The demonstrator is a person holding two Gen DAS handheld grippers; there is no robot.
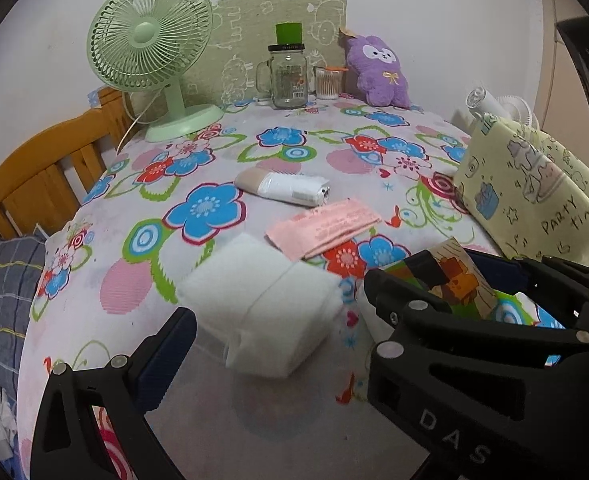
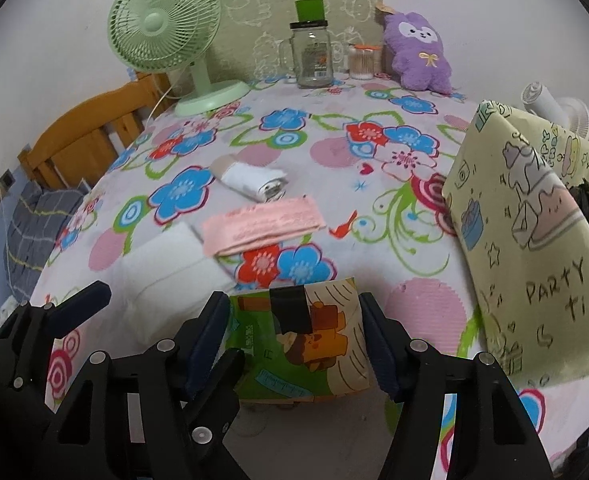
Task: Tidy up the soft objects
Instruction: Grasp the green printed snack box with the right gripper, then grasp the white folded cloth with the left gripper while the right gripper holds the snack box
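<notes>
Right wrist view: the right tool point(image 2: 298, 340) brackets a glossy printed tissue pack point(image 2: 314, 344), fingers beside its edges, apparently gripping; it looks ready to lift toward the yellow fabric bag point(image 2: 534, 264). Left tool point(image 1: 278, 312) stands open around a fluffy white folded pad point(image 1: 262, 304). Beyond lie a pink cloth point(image 1: 326, 228) and white roll point(image 1: 282, 186) on the flowered desk point(image 1: 198, 152).

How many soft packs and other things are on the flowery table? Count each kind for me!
Soft packs: 4 (white pack, pink pack, white roll, cartoon pack)
Fans: 1 (green fan)
Plush toys: 1 (purple plush)
Glass jars: 2 (mug jar, swab jar)
Bags: 1 (yellow bag)
Total: 9
</notes>
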